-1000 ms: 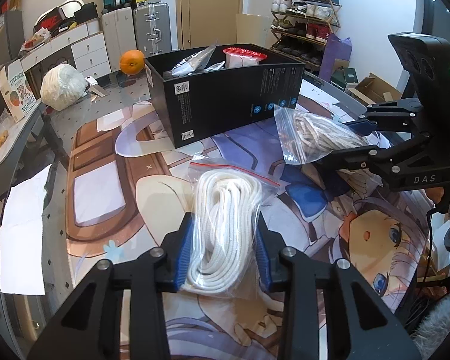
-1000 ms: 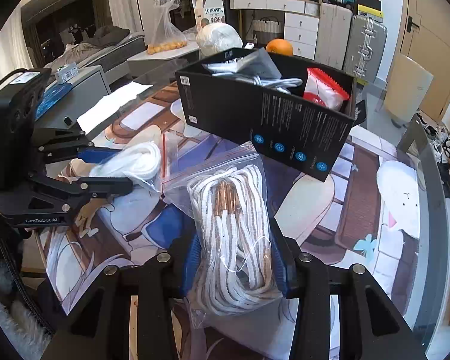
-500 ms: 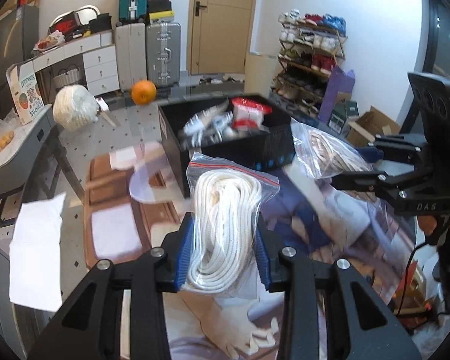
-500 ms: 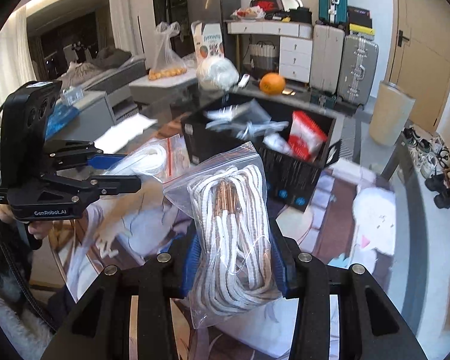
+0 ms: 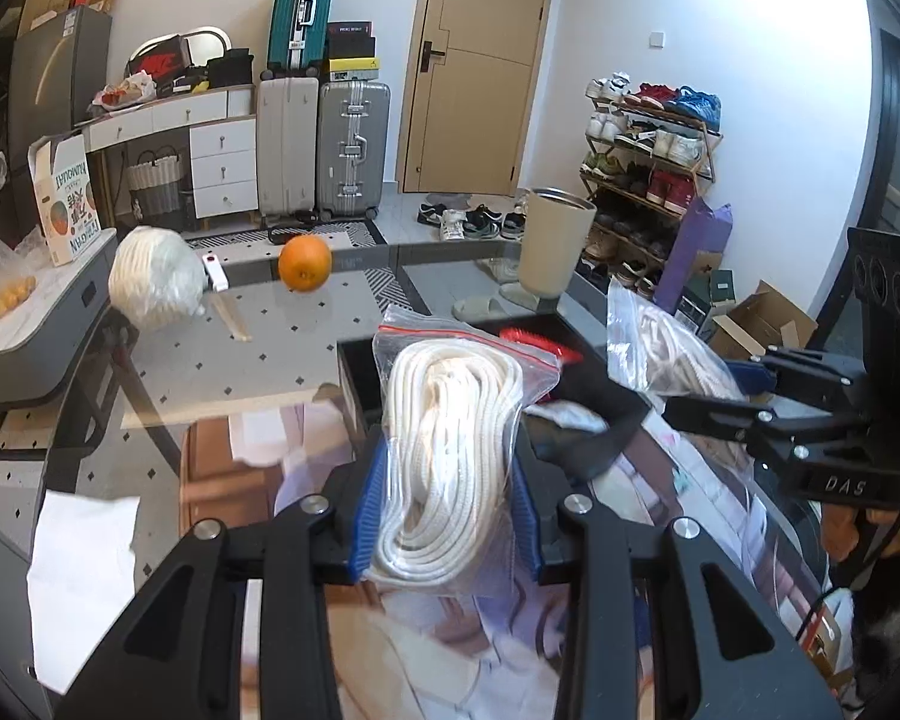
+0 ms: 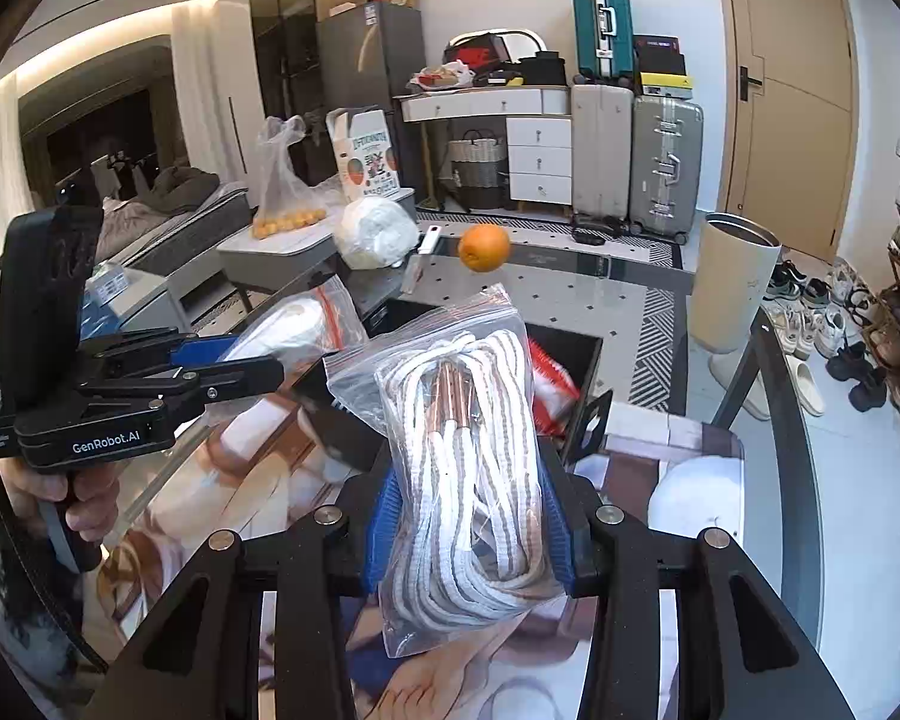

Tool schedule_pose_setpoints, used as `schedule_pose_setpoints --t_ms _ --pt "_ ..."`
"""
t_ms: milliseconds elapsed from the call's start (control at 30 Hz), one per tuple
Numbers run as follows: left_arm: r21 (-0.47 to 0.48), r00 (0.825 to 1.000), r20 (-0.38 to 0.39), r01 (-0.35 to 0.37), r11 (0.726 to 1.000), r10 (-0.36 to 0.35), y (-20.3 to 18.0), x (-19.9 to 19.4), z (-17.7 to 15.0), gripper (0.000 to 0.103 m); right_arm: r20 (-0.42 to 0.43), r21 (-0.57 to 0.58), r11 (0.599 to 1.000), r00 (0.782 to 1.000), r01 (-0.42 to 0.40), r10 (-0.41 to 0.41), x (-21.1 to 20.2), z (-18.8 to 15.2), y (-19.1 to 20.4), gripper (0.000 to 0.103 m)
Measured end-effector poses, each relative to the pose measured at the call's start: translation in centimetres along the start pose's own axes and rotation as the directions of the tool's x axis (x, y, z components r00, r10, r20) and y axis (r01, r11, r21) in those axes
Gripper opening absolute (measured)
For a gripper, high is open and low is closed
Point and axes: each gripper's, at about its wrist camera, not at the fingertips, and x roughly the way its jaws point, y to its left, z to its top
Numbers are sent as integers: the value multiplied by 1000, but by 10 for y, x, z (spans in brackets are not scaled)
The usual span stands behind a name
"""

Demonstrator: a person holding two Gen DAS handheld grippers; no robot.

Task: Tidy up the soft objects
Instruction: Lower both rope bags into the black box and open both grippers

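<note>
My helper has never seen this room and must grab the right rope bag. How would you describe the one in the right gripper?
Find the black box on the glass table, in front of the orange. Two grippers hold zip bags of rope above it. The right gripper holds the brown-striped rope bag; the left gripper holds the plain white rope bag, with a red zip strip.

White walls enclose the room, with a tan wooden door [image 5: 477,63] at the back. Beside it stand two upright silver suitcases [image 5: 321,147] and a white drawer cabinet [image 5: 222,159]. An open wooden shoe rack [image 5: 651,162] lines the right wall above pale tiled floor [image 6: 744,384].
</note>
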Motion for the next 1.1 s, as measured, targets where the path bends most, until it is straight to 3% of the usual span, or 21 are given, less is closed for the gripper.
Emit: schedule_pose_setpoints --t_ms 533,1100 --pt "-3 999 3 -32 999 32 5 53 28 35 -48 23 999 998 42 -41 65 29 -27 42" --pt "-16 1000 0 1 1000 -1 7 66 32 35 -94 -122 992 995 29 -40 104 37 -12 41"
